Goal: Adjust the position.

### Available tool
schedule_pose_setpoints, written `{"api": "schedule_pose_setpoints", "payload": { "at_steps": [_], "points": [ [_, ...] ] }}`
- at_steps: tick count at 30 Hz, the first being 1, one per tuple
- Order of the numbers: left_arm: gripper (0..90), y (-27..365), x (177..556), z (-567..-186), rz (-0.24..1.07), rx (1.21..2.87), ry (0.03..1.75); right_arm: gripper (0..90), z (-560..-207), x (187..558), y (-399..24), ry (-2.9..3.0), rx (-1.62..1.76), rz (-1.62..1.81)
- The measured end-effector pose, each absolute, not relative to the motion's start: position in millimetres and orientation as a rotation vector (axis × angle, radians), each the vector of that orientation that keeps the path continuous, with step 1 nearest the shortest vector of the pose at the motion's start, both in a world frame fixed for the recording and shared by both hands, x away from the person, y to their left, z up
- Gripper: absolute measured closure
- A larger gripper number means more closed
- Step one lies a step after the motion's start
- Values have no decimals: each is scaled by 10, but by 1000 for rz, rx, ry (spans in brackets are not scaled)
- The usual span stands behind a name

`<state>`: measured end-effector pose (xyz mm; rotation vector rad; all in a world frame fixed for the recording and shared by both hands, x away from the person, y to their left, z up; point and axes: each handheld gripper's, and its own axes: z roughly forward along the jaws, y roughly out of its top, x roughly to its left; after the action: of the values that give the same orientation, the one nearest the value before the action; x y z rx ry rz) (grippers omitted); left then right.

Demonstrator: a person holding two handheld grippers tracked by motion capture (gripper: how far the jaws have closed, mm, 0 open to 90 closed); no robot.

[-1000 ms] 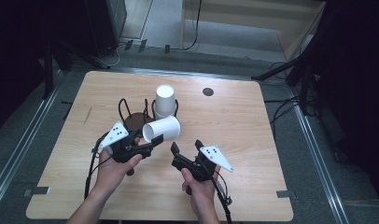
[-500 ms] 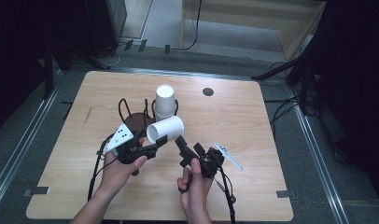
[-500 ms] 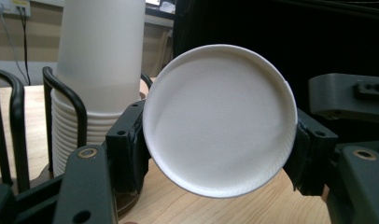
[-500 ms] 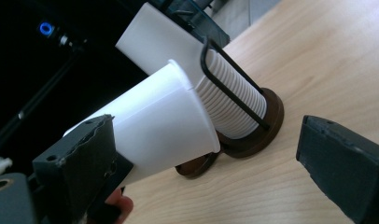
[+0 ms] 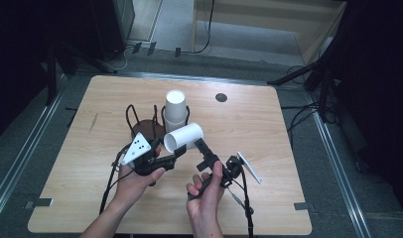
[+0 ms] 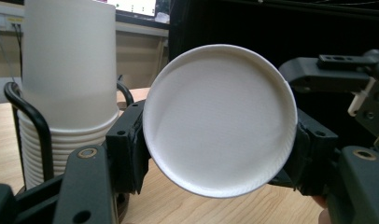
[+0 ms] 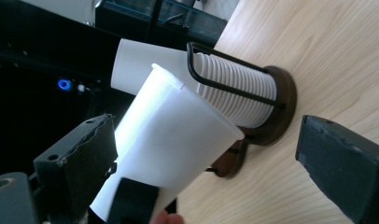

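Since the earlier frames, our right gripper [image 5: 197, 145] has swung from lying beside the cup to pointing up toward it, and its jaws have just been opening; they are now standing wide apart with the white paper cup [image 7: 171, 140] lying between them but untouched by either pad. Our left gripper [image 5: 175, 153] has been drifting a little across the table with its load. Its jaws are pressing on both sides of the cup [image 6: 220, 119] near the closed bottom, which is facing that gripper's camera, so the cup is being held on its side above the light wooden table [image 5: 289, 148], mouth pointing away from the left hand.

Just behind it, the stack of white paper cups [image 5: 174, 106] is sitting in a black wire holder on a round dark base [image 7: 276, 100], with a second, empty wire holder [image 5: 140, 121] beside it.

We are judging this as a hand-over, or a two-handed steadying of the single cup. Next, we are expecting the right jaws to need to slide further along the cup's wall and close gently, since thin paper crushes easily. Only when that grip is firm should the left jaws be letting go.
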<state>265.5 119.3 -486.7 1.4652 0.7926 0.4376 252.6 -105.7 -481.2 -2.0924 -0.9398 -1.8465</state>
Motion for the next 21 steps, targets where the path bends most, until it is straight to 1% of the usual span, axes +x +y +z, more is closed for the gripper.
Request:
{"api": "schedule_pose_setpoints", "payload": {
  "at_steps": [13,21],
  "points": [
    [341,1090,2611,-4905,461,1474,758,55,-4923,2670,-1062,-619,-1986,-1688],
    [341,1046,2586,-4917,468,1487,739,55,-4941,2723,-1041,-539,-1959,-1670]
  ]
}}
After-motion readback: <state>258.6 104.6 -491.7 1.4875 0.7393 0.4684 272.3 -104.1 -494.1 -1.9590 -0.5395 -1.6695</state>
